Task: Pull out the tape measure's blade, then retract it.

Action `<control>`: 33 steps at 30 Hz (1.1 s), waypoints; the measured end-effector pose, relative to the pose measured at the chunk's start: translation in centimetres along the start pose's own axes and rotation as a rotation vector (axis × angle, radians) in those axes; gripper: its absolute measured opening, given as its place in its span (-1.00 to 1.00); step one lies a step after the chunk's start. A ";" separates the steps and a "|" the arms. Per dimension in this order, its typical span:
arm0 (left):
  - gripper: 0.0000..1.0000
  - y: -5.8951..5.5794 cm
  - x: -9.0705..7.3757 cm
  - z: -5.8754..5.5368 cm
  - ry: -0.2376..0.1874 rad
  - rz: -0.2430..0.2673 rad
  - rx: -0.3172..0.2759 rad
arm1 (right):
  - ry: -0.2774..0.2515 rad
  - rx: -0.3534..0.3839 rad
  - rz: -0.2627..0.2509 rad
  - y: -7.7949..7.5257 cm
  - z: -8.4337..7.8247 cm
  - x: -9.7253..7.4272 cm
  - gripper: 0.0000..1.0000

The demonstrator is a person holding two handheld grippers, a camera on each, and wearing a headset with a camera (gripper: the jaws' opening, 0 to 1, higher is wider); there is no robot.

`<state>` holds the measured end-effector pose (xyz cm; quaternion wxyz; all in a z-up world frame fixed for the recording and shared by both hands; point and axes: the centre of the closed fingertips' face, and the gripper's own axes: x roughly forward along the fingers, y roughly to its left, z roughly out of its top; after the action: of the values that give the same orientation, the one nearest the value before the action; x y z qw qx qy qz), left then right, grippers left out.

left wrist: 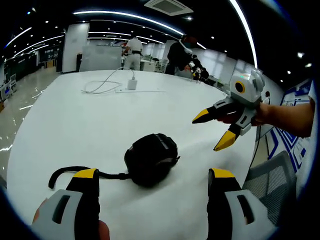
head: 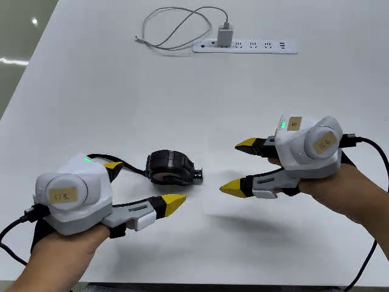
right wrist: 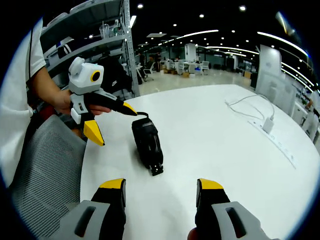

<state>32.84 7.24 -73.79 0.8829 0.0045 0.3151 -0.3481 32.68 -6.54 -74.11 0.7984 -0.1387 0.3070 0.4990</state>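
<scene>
Tape measure (head: pixel 172 168) — on table (head: pixel 182 91) | left gripper (head: pixel 143 184), 8 o'clock: jaws wide, empty | right gripper (head: pixel 239 166), 3 o'clock — wide, empty

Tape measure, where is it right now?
In the head view the tape measure lies on the white table, between the open left tongs and right tongs, nearer the left.
</scene>
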 end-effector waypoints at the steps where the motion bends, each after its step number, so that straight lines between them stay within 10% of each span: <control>1: 0.76 0.0 -0.1 0.0 0.000 -0.004 0.003 | -0.001 0.001 -0.004 0.0 -0.1 -0.2 0.10; 33: 0.98 1.6 -3.1 -0.5 0.028 -0.035 0.101 | -0.051 0.078 -0.113 0.6 -1.9 -6.3 0.37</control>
<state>31.85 10.46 -72.77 0.8707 0.0484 0.3097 -0.3791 29.53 -11.80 -71.58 0.8377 -0.1120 0.2976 0.4441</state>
